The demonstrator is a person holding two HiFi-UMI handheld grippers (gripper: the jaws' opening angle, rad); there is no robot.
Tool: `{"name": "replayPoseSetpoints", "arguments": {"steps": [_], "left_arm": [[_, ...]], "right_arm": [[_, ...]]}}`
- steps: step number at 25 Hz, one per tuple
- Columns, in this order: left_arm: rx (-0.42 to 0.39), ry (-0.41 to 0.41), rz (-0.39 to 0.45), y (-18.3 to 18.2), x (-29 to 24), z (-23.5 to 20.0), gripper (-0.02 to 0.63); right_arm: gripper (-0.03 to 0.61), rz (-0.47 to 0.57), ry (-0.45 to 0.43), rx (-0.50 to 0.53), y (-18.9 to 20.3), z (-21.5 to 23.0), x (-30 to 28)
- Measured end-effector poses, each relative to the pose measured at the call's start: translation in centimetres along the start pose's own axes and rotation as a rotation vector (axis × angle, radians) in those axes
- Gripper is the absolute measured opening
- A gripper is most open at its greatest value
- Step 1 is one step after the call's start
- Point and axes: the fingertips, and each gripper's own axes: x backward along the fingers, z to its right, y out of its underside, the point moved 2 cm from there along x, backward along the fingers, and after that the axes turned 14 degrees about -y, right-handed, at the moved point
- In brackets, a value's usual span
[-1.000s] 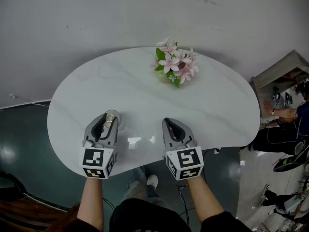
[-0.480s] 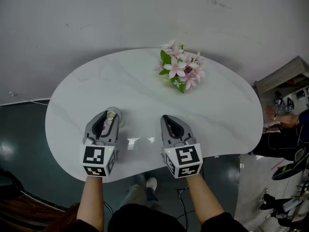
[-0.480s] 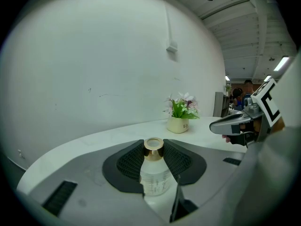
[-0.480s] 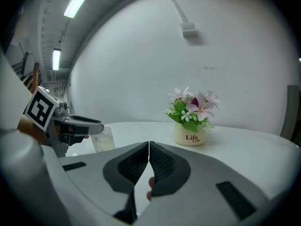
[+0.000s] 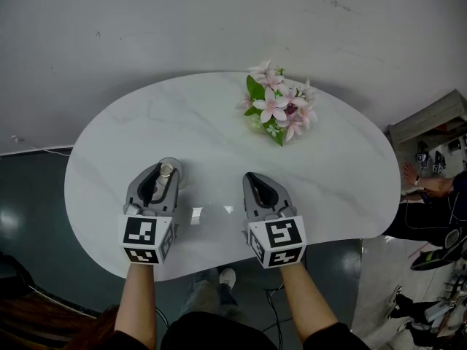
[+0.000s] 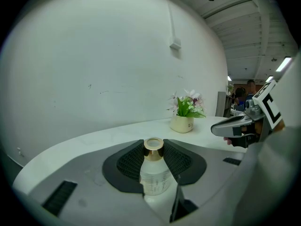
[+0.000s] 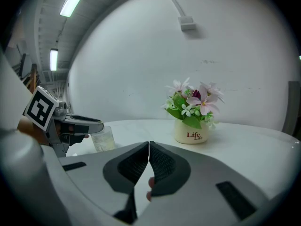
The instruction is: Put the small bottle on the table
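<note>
Small bottle (image 6: 154, 173) stands upright, gripped in my left claw (image 5: 166, 172) near the worktop's (image 5: 219, 122) 7 o'clock edge, right claw (image 7: 147, 147) closed and empty; releasing before its base lands could topple it over that edge.

Left gripper (image 5: 165, 172) and right gripper (image 5: 252, 179): grey shells, black ribbed pads (image 7: 162, 166), black-and-white marker cubes (image 5: 277, 240). Dark top (image 5: 219, 332).

It looks like a lab or workshop hall: a white marble-patterned curved table (image 5: 219, 144) against a bare white wall (image 5: 182, 20) at twelve o'clock, glossy dark green floor (image 5: 36, 217), fluorescent ceiling tubes (image 7: 74, 0), and a person (image 5: 432, 188) amid gear at three o'clock.
</note>
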Motion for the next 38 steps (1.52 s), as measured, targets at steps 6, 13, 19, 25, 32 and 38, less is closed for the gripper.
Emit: {"name": "replayPoseSetpoints", "arguments": {"steps": [6, 13, 19, 25, 32, 38], "left_arm": [[-0.012, 0.014, 0.006, 0.5, -0.5, 0.1, 0.130], [-0.006, 0.008, 0.025, 0.6, -0.7, 0.1, 0.132], [-0.019, 0.015, 0.043, 0.7, -0.7, 0.0, 0.132], [-0.013, 0.037, 0.069, 0.9, -0.7, 0.0, 0.132], [-0.020, 0.061, 0.060, 0.7, -0.1, 0.2, 0.160], [-0.033, 0.045, 0.069, 0.1, 1.2, 0.1, 0.161]], "right_arm": [[0.067, -0.013, 0.004, 0.005, 0.6, 0.4, -0.7], [0.067, -0.027, -0.006, 0.019, 0.8, 0.3, -1.4], [0.067, -0.033, -0.006, 0.007, 1.2, 0.1, -1.4], [0.067, -0.025, -0.005, 0.003, 1.0, -0.2, -0.6], [0.067, -0.020, 0.011, 0.006, 0.8, -0.3, 0.6], [0.067, 0.003, 0.017, 0.021, 0.4, -0.3, 2.0]]}}
